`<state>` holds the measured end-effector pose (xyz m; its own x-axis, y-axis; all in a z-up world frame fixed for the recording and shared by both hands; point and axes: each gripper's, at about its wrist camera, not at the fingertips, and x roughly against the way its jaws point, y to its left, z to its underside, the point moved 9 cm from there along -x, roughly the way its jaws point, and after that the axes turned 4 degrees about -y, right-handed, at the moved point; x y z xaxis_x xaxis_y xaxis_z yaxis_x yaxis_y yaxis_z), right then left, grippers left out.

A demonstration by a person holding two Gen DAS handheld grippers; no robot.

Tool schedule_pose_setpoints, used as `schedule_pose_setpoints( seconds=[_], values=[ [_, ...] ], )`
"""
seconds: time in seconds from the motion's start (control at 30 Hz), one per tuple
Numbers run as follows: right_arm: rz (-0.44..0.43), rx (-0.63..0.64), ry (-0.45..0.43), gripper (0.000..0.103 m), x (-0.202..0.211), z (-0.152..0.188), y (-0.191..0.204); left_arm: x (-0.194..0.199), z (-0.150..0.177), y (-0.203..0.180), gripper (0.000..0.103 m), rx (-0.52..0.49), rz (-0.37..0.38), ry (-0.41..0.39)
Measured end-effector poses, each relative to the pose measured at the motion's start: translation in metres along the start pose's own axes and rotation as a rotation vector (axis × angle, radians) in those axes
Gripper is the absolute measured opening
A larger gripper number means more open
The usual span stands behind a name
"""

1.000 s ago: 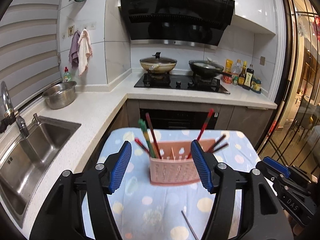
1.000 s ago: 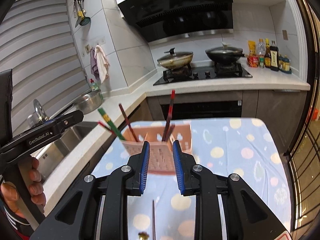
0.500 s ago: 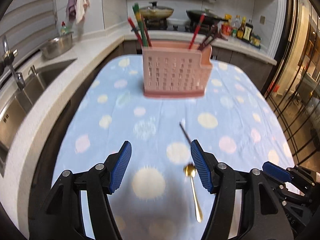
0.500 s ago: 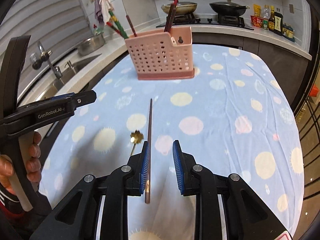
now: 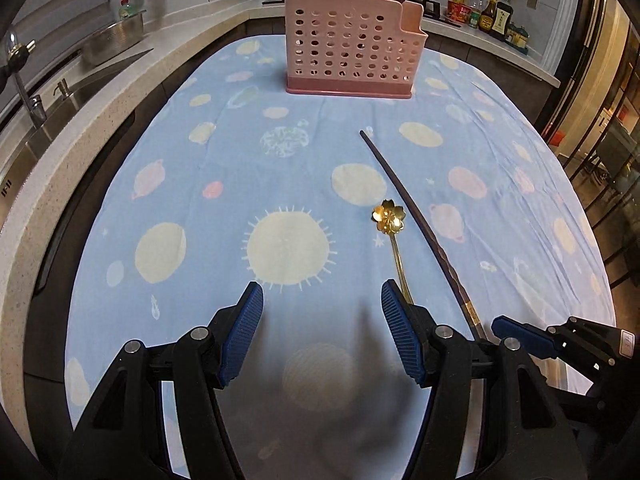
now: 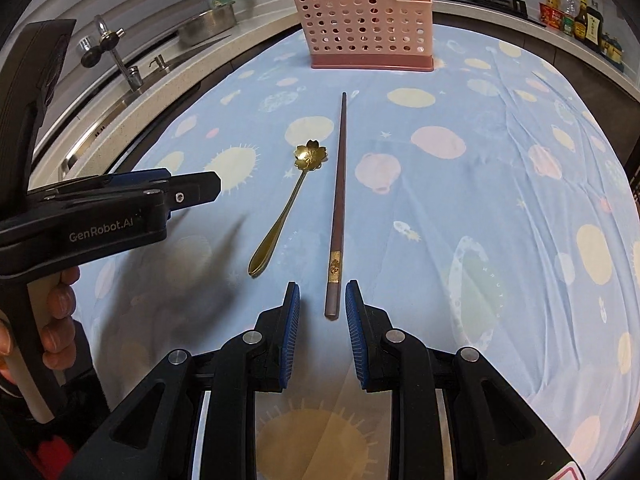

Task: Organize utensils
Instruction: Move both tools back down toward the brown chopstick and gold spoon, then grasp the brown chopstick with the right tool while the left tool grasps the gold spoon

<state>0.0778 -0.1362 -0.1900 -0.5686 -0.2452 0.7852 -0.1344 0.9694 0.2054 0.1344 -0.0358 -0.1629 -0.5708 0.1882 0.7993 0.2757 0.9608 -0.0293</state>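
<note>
A dark brown chopstick lies on the blue cloth, its thick end just ahead of my right gripper, which is open and empty, its jaws a little apart. A gold flower-bowl spoon lies just left of the chopstick. Both show in the left wrist view, the spoon and the chopstick, right of my left gripper, which is wide open and empty. The pink perforated holder with several chopsticks stands at the far end; it also shows in the right wrist view.
The table wears a blue cloth with pale dots. A counter with a sink and faucet runs along the left. A steel bowl sits there. A stove with pans and sauce bottles lies behind.
Both grippers have dropped low toward the cloth and tilted down. The holder now sits far ahead. The chopstick end now lies just before the right gripper's jaws.
</note>
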Motion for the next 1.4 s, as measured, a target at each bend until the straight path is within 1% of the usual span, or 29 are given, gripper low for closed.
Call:
schedule_pose_setpoints(
  seconds=[0.13, 0.3, 0.37, 0.6, 0.8, 0.83, 0.87, 1.0, 1.1, 1.17, 1.2, 1.23, 1.27, 1.3, 1.4],
  values=[
    [0.02, 0.014, 0.003, 0.021, -0.005, 0.0, -0.002, -0.001, 0.007, -0.005, 0.058, -0.009, 0.01, 0.013],
    [0.055, 0.043, 0.001, 0.01, -0.008, 0.002, -0.005, -0.004, 0.012, -0.013, 0.058, -0.028, 0.027, 0.026],
    [0.064, 0.045, -0.003, 0.007, -0.008, 0.002, -0.007, -0.006, 0.014, -0.018, 0.059, -0.038, 0.035, 0.032],
    [0.08, -0.002, -0.018, 0.007, -0.003, 0.002, -0.021, -0.009, 0.022, -0.034, 0.059, -0.079, 0.067, 0.055],
    [0.08, -0.058, -0.021, 0.007, 0.0, 0.006, -0.033, -0.017, 0.03, -0.043, 0.059, -0.092, 0.093, 0.081],
    [0.081, -0.059, -0.021, 0.007, 0.001, 0.006, -0.034, -0.018, 0.032, -0.044, 0.056, -0.089, 0.099, 0.088],
    [0.082, -0.058, -0.021, 0.007, 0.001, 0.006, -0.033, -0.019, 0.034, -0.044, 0.051, -0.088, 0.107, 0.095],
    [0.082, -0.059, -0.02, 0.007, 0.001, 0.006, -0.033, -0.019, 0.038, -0.047, 0.045, -0.105, 0.105, 0.094],
    [0.083, -0.059, -0.02, 0.007, 0.001, 0.006, -0.033, -0.019, 0.038, -0.046, 0.038, -0.098, 0.109, 0.091],
    [0.083, -0.059, -0.02, 0.007, 0.001, 0.006, -0.033, -0.02, 0.037, -0.045, 0.03, -0.092, 0.111, 0.088],
    [0.083, -0.059, -0.02, 0.007, 0.001, 0.006, -0.033, -0.02, 0.036, -0.045, 0.028, -0.09, 0.112, 0.087],
    [0.082, -0.06, -0.021, 0.007, 0.001, 0.006, -0.032, -0.021, 0.036, -0.045, 0.023, -0.089, 0.112, 0.086],
    [0.083, -0.06, -0.02, 0.007, 0.001, 0.006, -0.032, -0.021, 0.036, -0.045, 0.014, -0.089, 0.112, 0.085],
    [0.083, -0.059, -0.021, 0.007, 0.001, 0.006, -0.032, -0.021, 0.036, -0.045, 0.01, -0.087, 0.116, 0.086],
    [0.082, -0.06, -0.021, 0.007, 0.001, 0.006, -0.033, -0.019, 0.035, -0.044, 0.01, -0.081, 0.126, 0.085]
  ],
)
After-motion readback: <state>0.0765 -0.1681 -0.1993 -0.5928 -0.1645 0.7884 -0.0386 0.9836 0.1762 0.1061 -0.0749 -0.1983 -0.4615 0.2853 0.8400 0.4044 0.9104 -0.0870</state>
